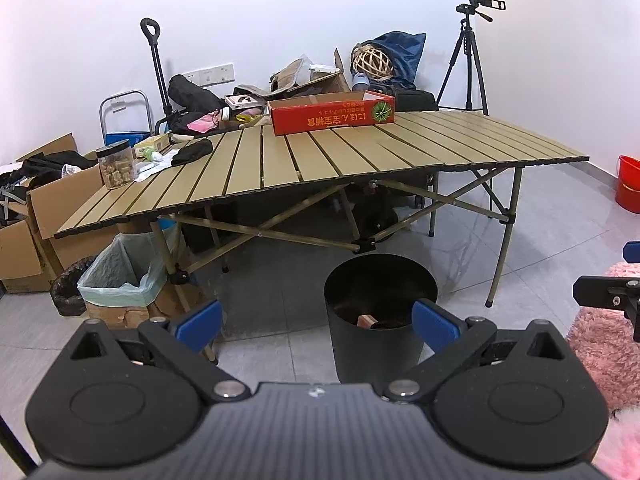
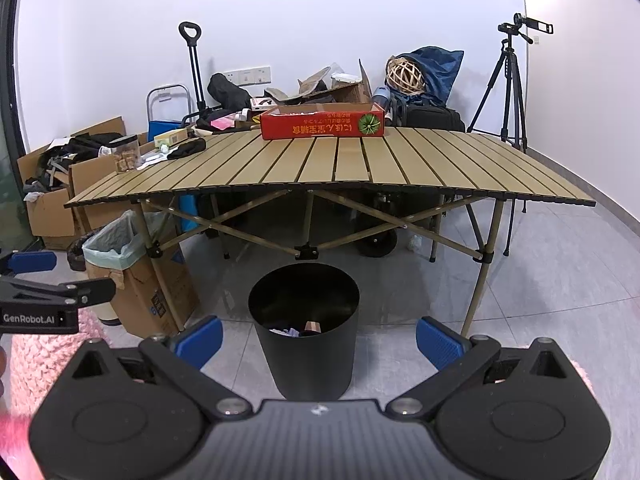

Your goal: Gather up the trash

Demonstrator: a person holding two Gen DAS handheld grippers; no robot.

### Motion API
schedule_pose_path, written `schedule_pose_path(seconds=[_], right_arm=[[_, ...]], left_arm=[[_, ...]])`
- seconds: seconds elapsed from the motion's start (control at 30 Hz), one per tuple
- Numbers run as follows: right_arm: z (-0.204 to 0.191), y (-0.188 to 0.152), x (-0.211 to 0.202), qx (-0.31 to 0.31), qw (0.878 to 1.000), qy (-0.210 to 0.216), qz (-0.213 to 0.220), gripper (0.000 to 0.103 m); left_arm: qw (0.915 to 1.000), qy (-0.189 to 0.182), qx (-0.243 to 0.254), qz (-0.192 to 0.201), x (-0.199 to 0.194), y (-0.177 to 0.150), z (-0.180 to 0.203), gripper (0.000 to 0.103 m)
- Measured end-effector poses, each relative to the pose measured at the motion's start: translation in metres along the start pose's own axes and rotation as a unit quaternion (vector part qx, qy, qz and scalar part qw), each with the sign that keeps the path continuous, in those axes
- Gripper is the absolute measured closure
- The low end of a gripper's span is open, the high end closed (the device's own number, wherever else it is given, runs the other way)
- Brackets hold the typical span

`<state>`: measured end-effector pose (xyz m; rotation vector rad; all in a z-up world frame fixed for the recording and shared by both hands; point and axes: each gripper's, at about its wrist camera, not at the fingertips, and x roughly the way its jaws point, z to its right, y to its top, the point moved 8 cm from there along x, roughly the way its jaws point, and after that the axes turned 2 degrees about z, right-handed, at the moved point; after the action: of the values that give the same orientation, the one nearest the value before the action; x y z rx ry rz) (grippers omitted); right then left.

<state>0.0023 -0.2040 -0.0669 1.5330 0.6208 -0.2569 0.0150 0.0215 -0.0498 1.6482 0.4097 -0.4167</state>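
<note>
"GenRobot.AI" stands in white on the black body of the left gripper (image 2: 52,276), off to the right gripper's left. The red box (image 2: 322,121) ahead carries upside-down yellow characters, unreadable.

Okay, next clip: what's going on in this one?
A person holds a pair of tongs in each hand, collecting trash. Both the left tongs and the right tongs are open and hold nothing, raised above the floor and facing a black bin that stands in front of a slatted folding table. The bin already has a few scraps at the bottom. On the table sit a red carton, a clear jar and other clutter at the far left end.
</note>
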Motion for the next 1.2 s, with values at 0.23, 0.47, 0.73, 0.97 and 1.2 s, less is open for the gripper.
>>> schedule_pose_path(seconds=[0.23,0.47,0.73,0.97,1.2], right_arm=[[-0.0001,-0.0001,-0.0001,0.000,1.000,0.000,0.000,0.000],[-0.0002,0.0000,-0.0001,0.000,1.000,0.000,0.000,0.000],[-0.0002,0.0000,-0.0001,0.000,1.000,0.000,0.000,0.000],[-0.0001,0.0000,-0.0001,0.000,1.000,0.000,0.000,0.000],[-0.0001,0.0001,-0.0004,0.000,1.000,0.000,0.000,0.000]], left_arm=[[1.0000,0.000,0.000,0.000,-0.0001,0.0001,0.0005,0.000],[1.0000,0.000,0.000,0.000,0.0000,-0.0001,0.0005,0.000],[1.0000,0.000,0.000,0.000,0.0001,-0.0002,0.0006,0.000],[1.0000,0.000,0.002,0.002,-0.0004,0.0024,0.0013,0.000],[1.0000,0.000,0.002,0.002,-0.0005,0.0017,0.0014,0.000]])
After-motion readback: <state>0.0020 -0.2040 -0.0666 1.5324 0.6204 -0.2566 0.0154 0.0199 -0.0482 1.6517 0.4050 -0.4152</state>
